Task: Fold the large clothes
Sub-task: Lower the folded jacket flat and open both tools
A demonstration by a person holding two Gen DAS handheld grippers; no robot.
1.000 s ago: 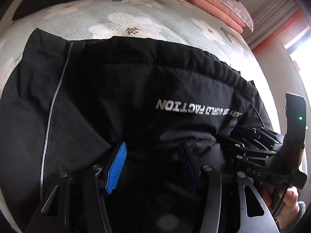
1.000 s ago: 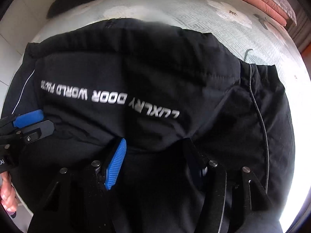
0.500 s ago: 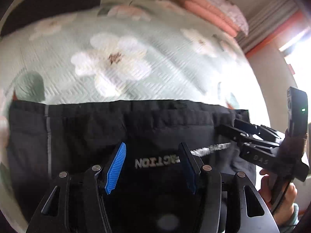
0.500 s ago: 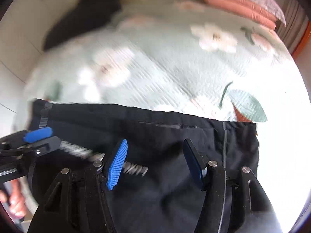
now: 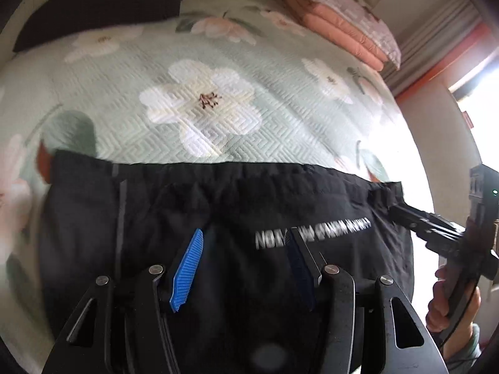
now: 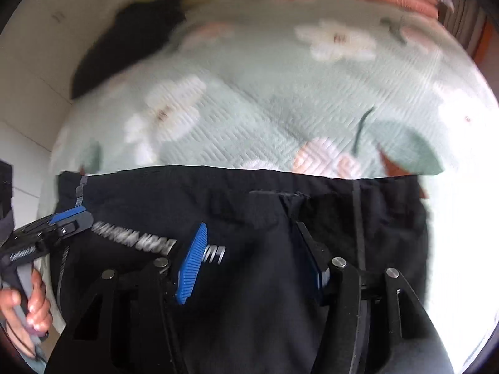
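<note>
Your left gripper (image 5: 246, 261) and right gripper (image 6: 252, 255) gape over the black jacket (image 5: 237, 205), its white lettering (image 5: 312, 232) blurred unreadable.

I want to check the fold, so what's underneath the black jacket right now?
The black jacket lies on the green floral bedspread, which shows beyond its far edge. Whatever is directly beneath the jacket is covered by the fabric.

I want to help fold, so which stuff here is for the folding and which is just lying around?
For the folding:
- black jacket, spread on the bed
- left tongs, open over it
- right tongs, open over it

Just lying around:
- pink folded blankets at the far end
- dark cloth at the far corner
- flowered bedspread, only the surface underneath
</note>
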